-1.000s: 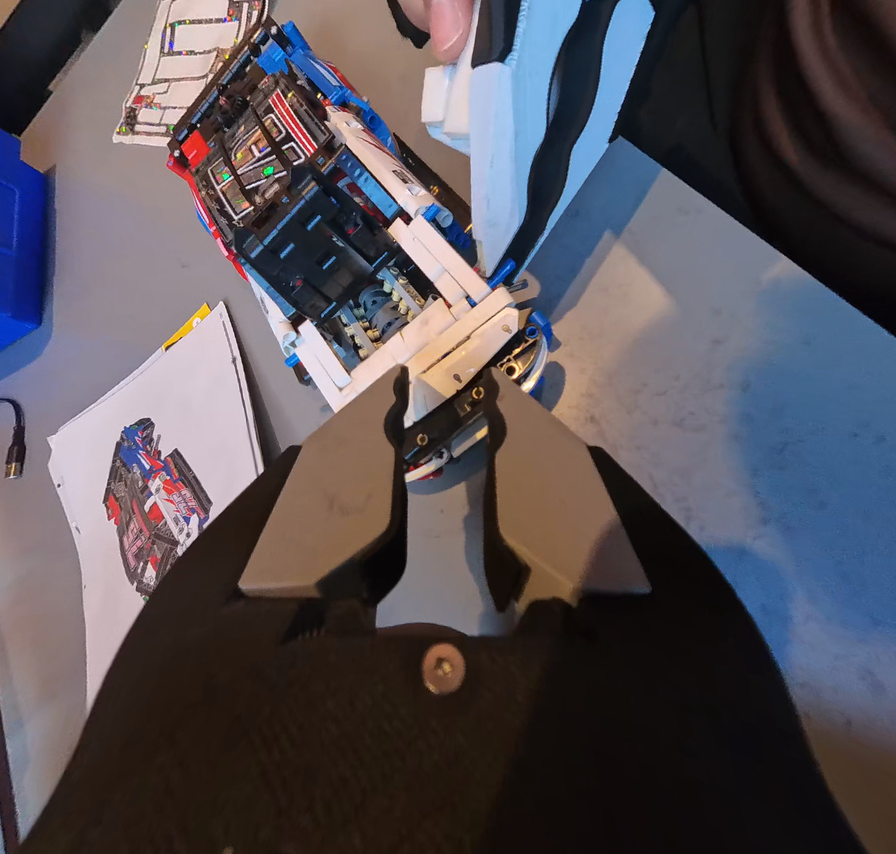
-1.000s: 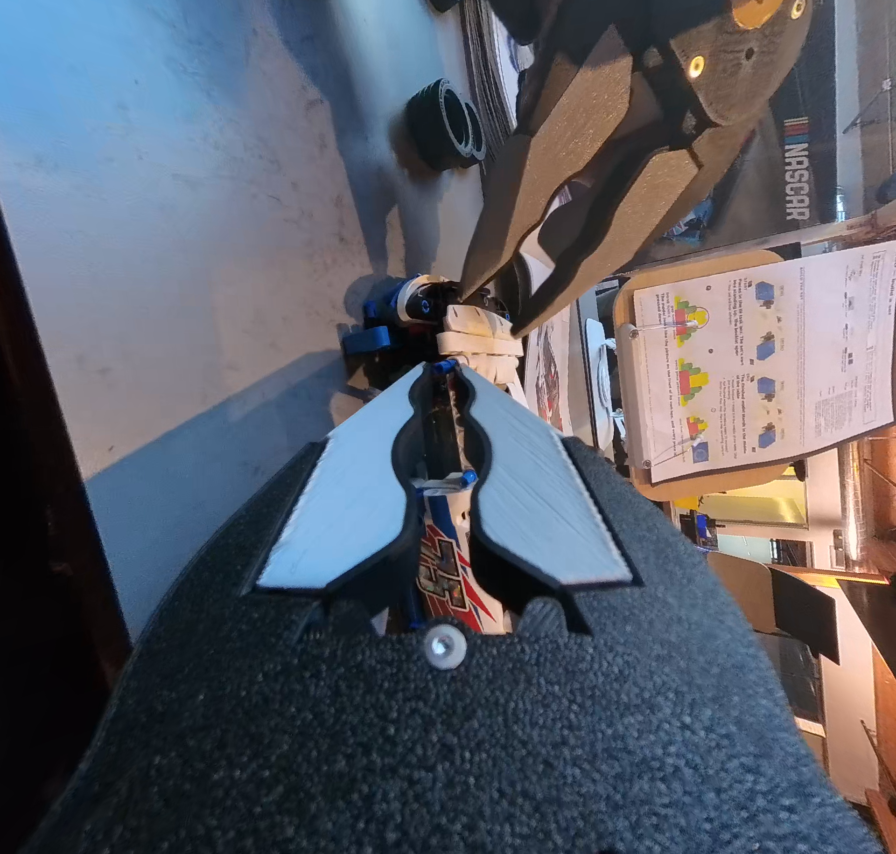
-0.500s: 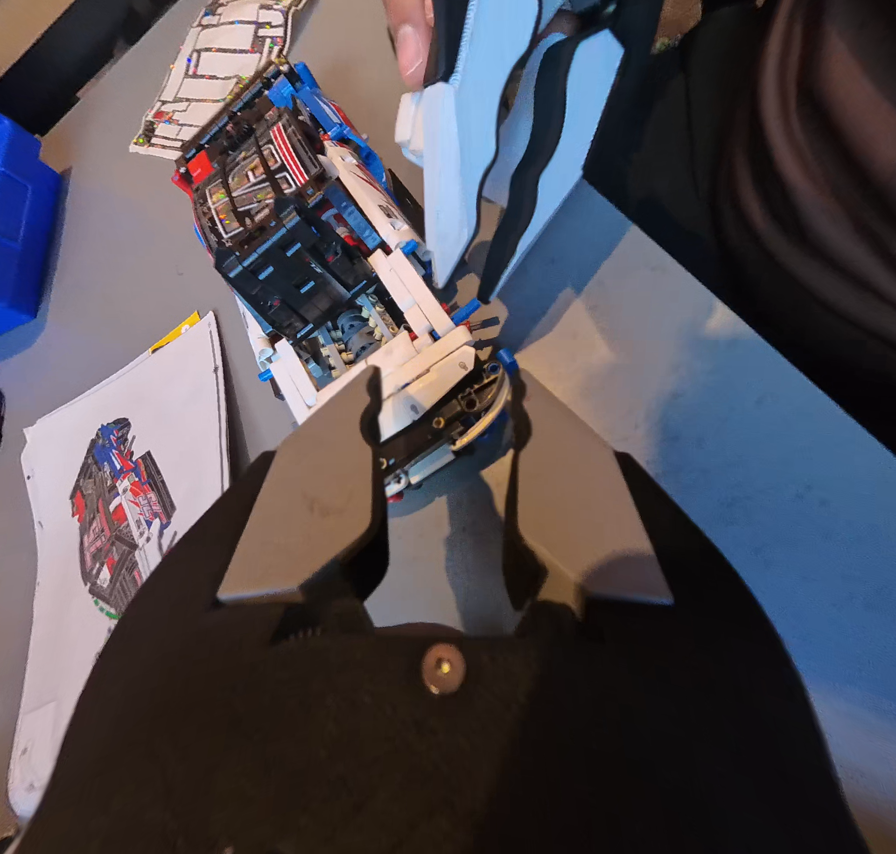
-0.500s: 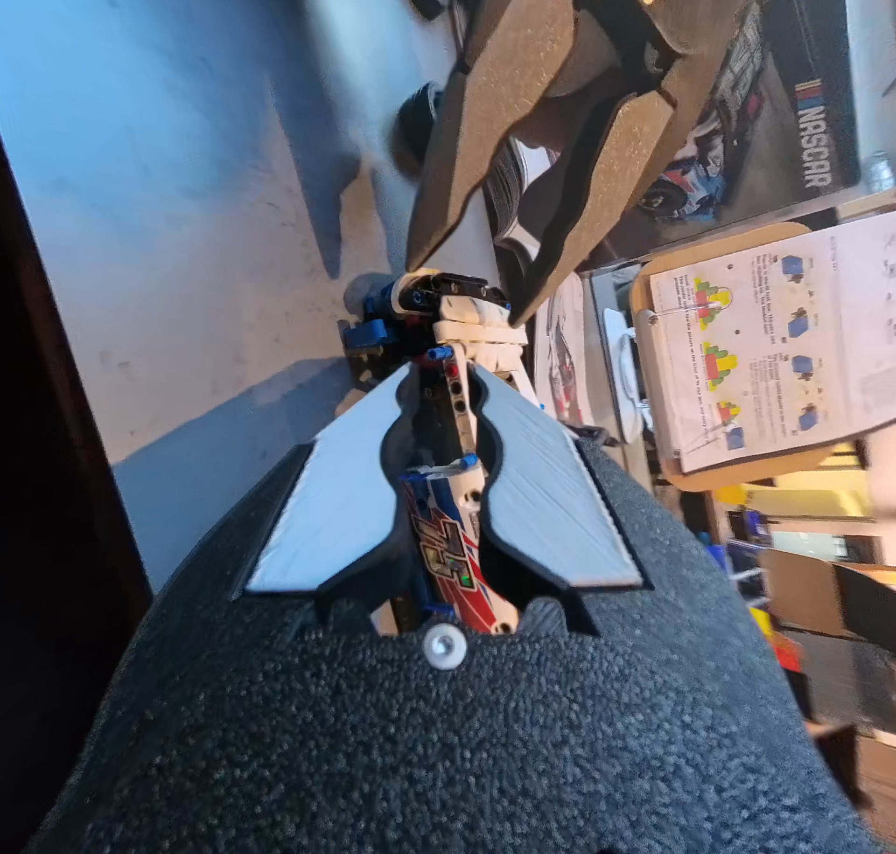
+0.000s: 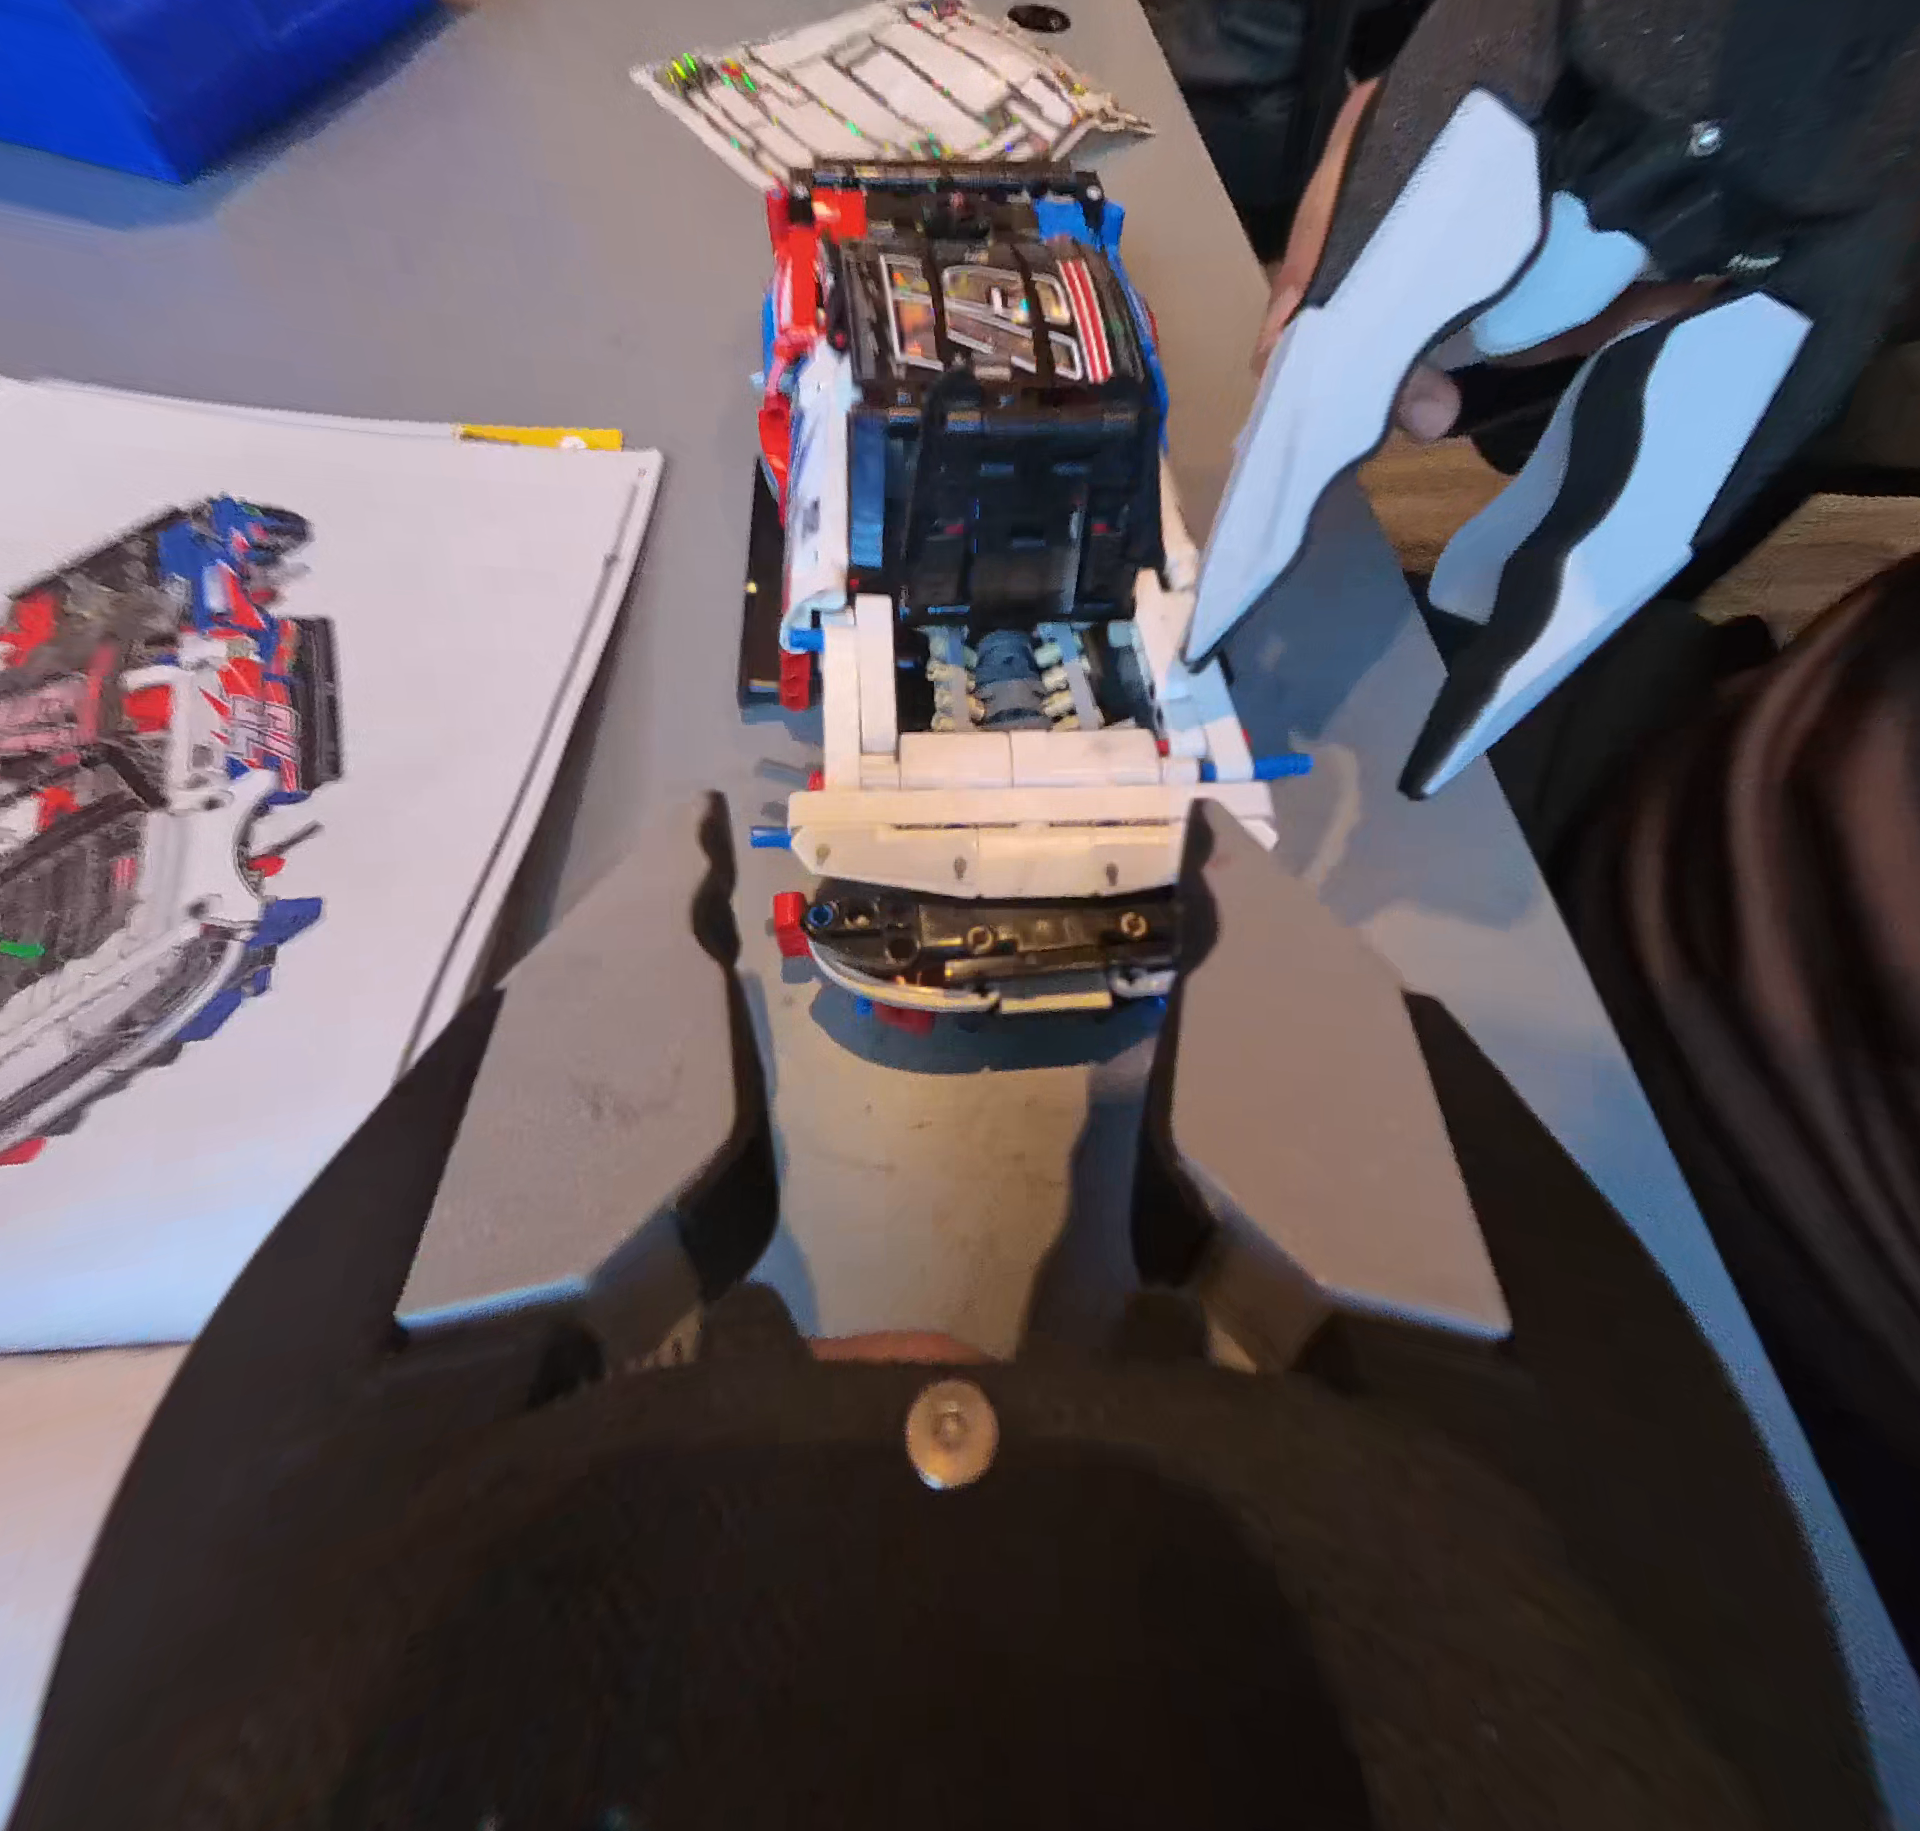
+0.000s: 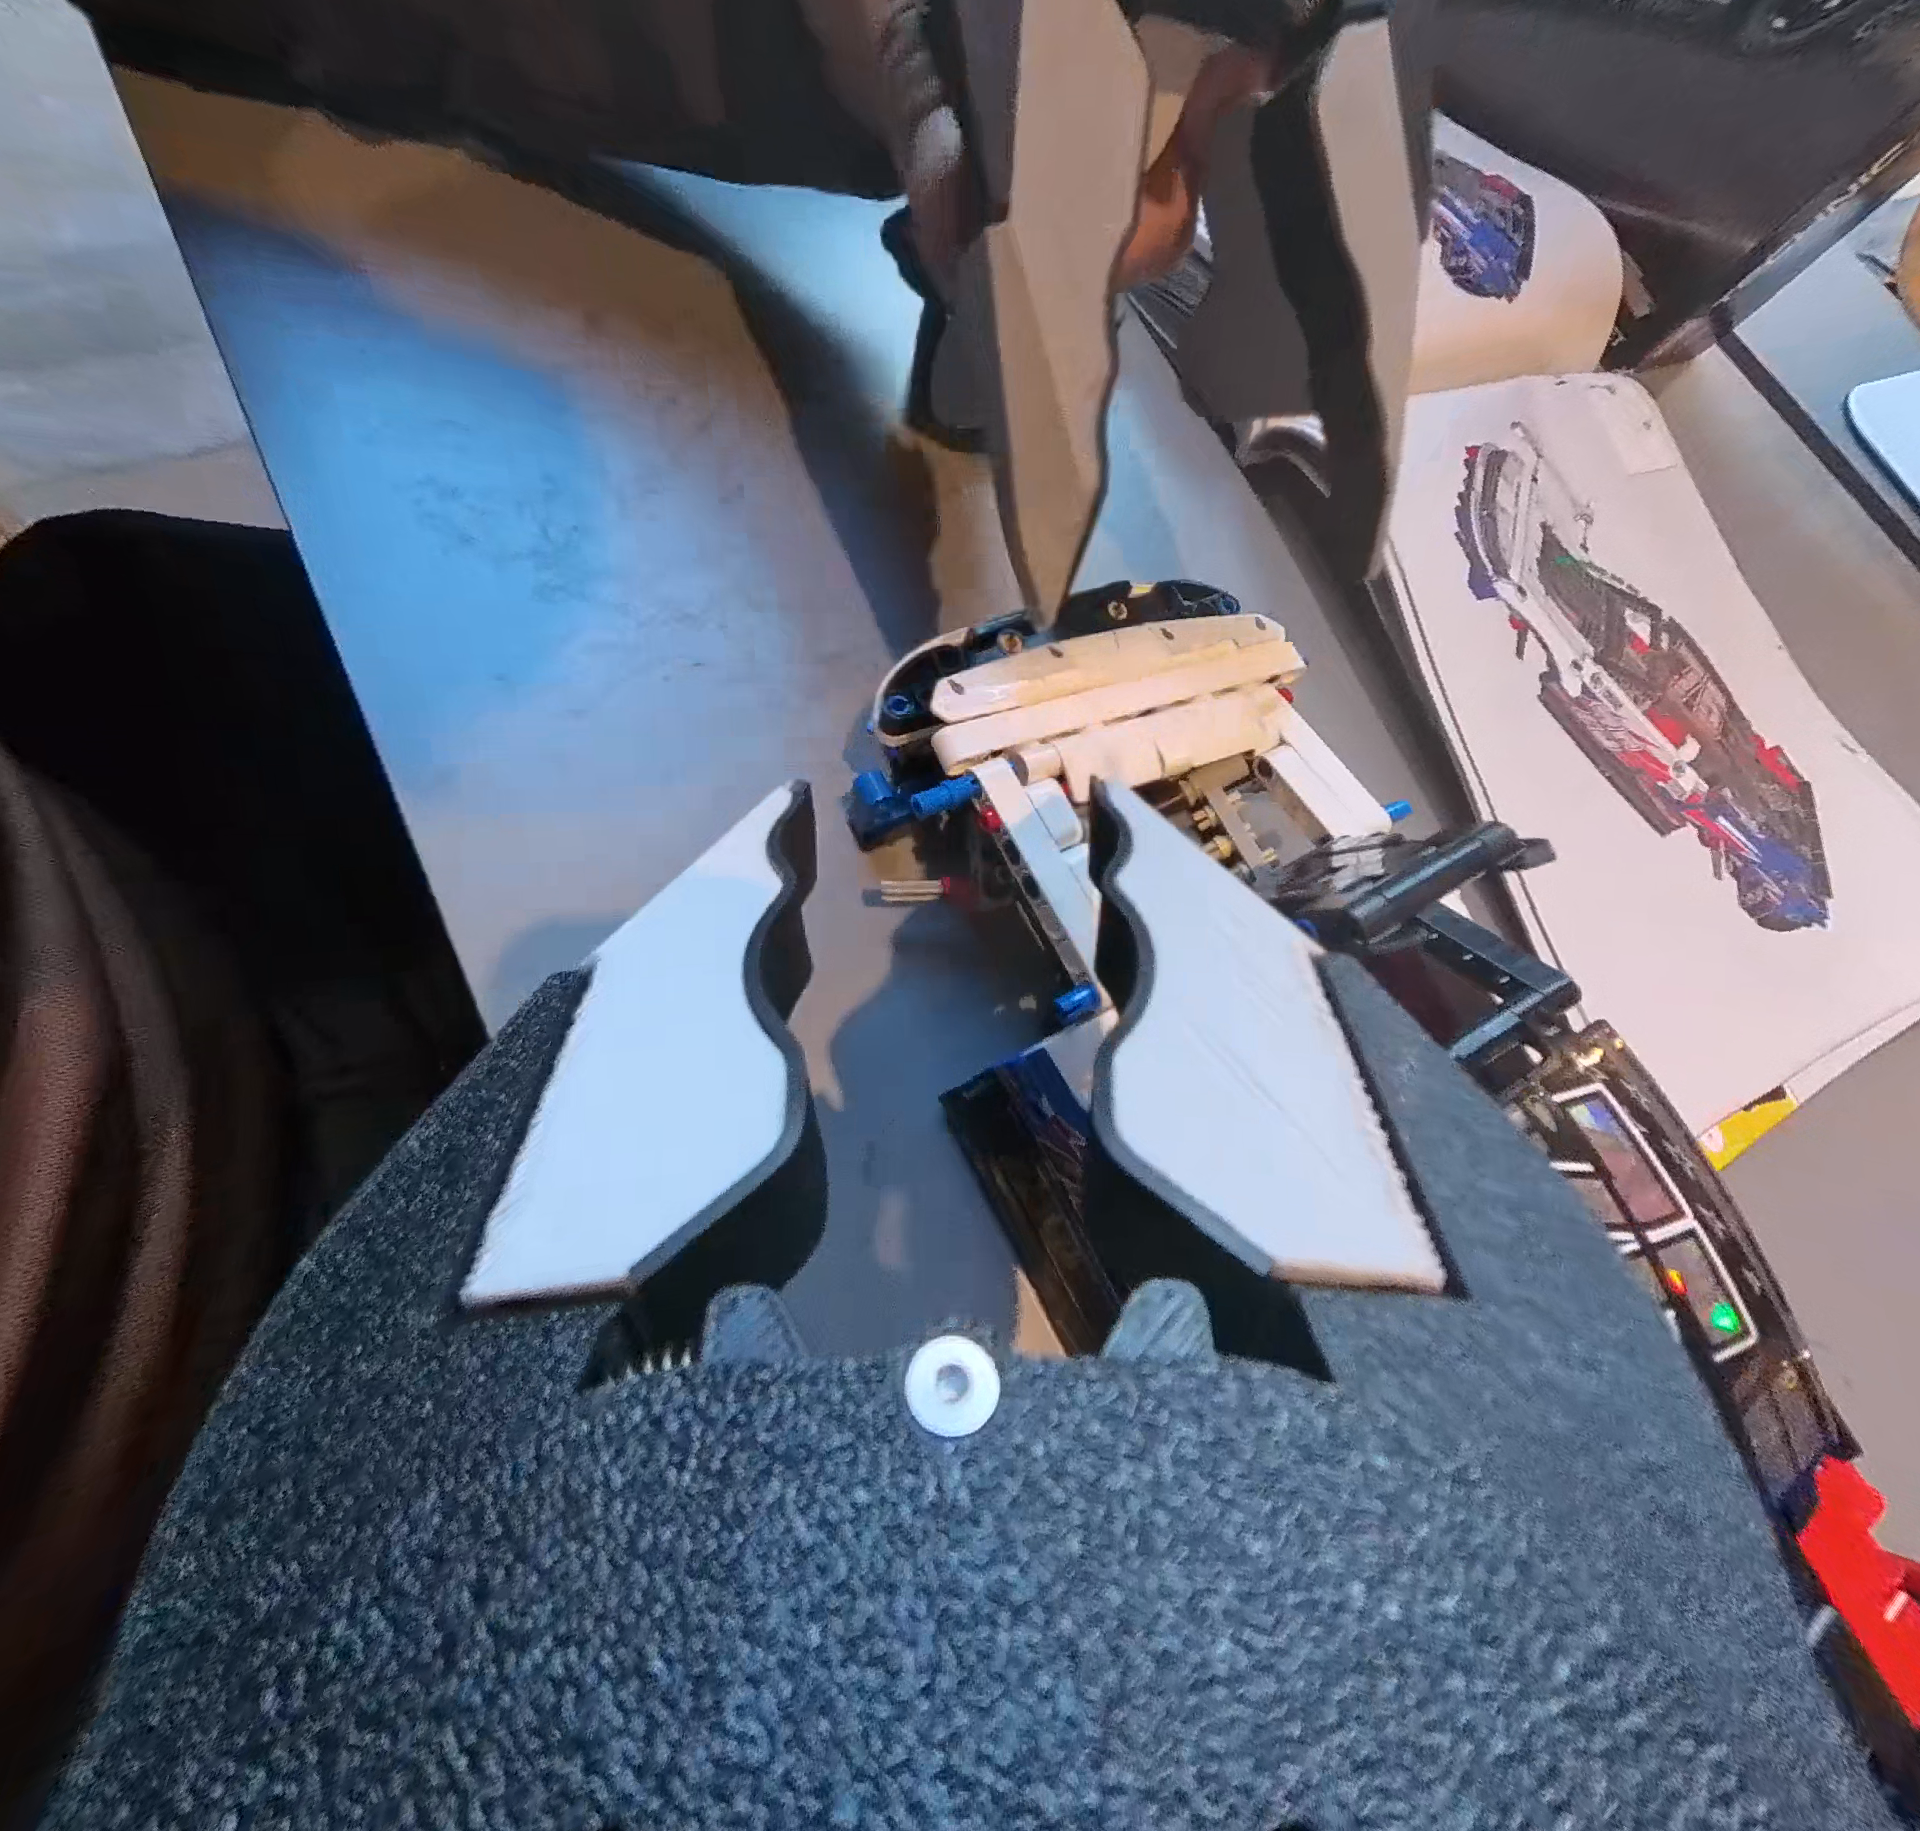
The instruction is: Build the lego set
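The lego car [image 5: 977, 534], white, black, blue and red, stands on the grey table [image 5: 520, 254] with its white nose towards me. My left gripper [image 5: 956, 836] is open, with its fingers on either side of the black front bumper [image 5: 987, 934]. It holds nothing. My right gripper [image 5: 1309, 721] is open beside the car's right front corner. In the right wrist view, the right gripper [image 6: 951, 794] is open and empty over the car's [image 6: 1122, 711] side. The left gripper [image 6: 1210, 581] hangs open over the nose.
An instruction booklet [image 5: 312, 742] lies left of the car and also shows in the right wrist view [image 6: 1662, 742]. A sticker sheet [image 5: 894, 88] lies behind the car. A blue bin [image 5: 208, 15] stands far left. The table edge [image 5: 1558, 950] and a person's dark clothing are on the right.
Both grippers have opened and let go of the car. The car has settled flat on the table. The left gripper has backed off from the nose, and the right gripper has moved off the car's side.
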Demonstrator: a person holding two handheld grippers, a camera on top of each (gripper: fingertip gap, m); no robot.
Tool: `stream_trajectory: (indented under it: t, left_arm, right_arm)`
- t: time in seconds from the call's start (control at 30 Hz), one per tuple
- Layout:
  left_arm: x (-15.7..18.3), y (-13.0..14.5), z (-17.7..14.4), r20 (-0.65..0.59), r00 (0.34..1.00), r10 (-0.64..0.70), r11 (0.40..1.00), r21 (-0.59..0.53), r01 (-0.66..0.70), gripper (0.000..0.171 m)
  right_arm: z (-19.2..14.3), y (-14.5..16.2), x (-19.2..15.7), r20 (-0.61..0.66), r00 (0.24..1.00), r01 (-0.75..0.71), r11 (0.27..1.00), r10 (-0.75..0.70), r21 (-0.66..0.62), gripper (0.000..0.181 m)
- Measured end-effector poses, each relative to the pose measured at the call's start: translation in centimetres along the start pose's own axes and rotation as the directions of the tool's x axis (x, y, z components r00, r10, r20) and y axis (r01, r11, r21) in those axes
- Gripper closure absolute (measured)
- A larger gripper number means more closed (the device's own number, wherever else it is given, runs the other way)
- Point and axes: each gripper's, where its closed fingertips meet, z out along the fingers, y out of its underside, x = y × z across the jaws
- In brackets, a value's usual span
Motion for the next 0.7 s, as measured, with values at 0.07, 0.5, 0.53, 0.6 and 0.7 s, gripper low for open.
stream_trajectory:
  t: [0.07, 0.5, 0.53, 0.6, 0.7]
  left_arm:
    - [0.0, 0.7, 0.4, -0.047, 0.999, -0.019, 0.999, -0.038, 0.017, 0.092]
    - [-0.4, 1.2, 1.5, -0.081, 0.995, -0.055, 0.994, -0.094, 0.048, 0.110]
    - [-0.4, 1.2, 1.5, -0.078, 0.995, -0.057, 0.994, -0.094, 0.049, 0.111]
    - [-0.5, 1.1, 1.6, -0.069, 0.995, -0.071, 0.994, -0.092, 0.064, 0.112]
    - [-0.5, 1.2, 1.5, -0.055, 0.996, -0.071, 0.994, -0.092, 0.065, 0.113]
  right_arm:
    - [0.1, 0.1, 0.0, 0.012, 1.000, -0.002, 1.000, 0.002, -0.004, 0.128]
    - [0.5, 0.5, 0.0, 0.083, 0.996, -0.042, 0.999, 0.040, 0.024, 0.138]
    - [0.6, 0.6, 0.0, 0.085, 0.996, -0.041, 0.999, 0.039, 0.022, 0.138]
    - [0.8, 0.8, -0.1, 0.089, 0.995, -0.037, 0.999, 0.035, 0.018, 0.139]
    - [0.6, 0.8, 0.0, 0.083, 0.996, -0.020, 0.999, 0.018, 0.028, 0.142]
